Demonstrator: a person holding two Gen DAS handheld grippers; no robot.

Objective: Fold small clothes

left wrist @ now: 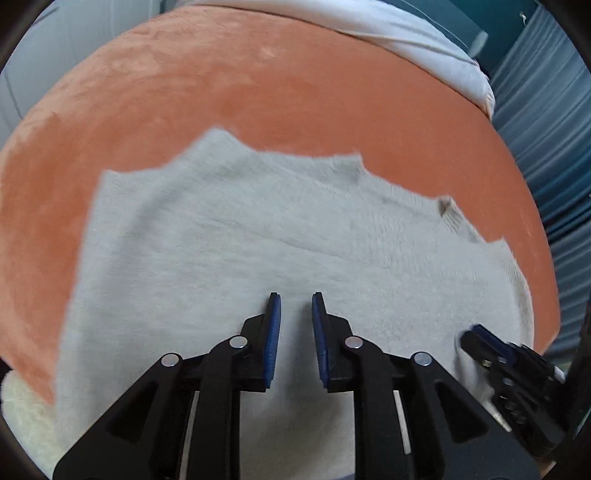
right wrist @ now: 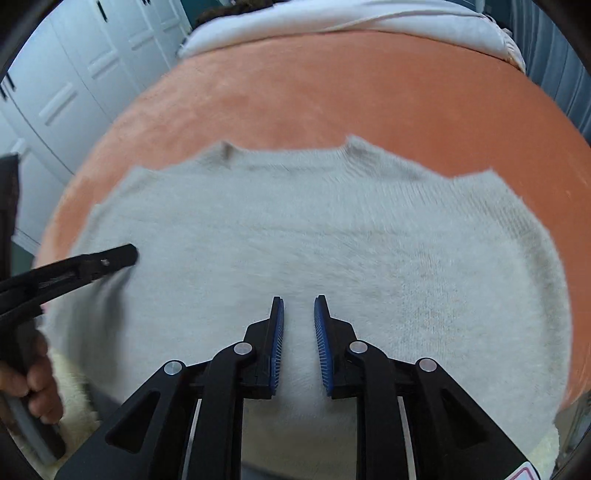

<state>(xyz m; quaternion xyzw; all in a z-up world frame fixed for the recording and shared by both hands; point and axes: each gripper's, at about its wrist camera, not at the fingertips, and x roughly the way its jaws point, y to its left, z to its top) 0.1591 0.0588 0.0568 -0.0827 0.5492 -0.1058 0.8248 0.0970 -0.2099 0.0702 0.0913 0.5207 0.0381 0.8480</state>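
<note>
Lying flat on a plush orange blanket, a fuzzy pale grey knit sweater shows its collar at the far edge. The left gripper hovers low over the sweater's middle, blue ribbed pads apart and gripping nothing. The right gripper does likewise, angled forward beside it.

Bed covered by an orange plush blanket; white sheet or duvet bunched along its far edge. White panelled wardrobe doors with dark handles at left. Blue-grey pleated curtain at right. Cream fluffy fabric at near left edge. Soft, even light.
</note>
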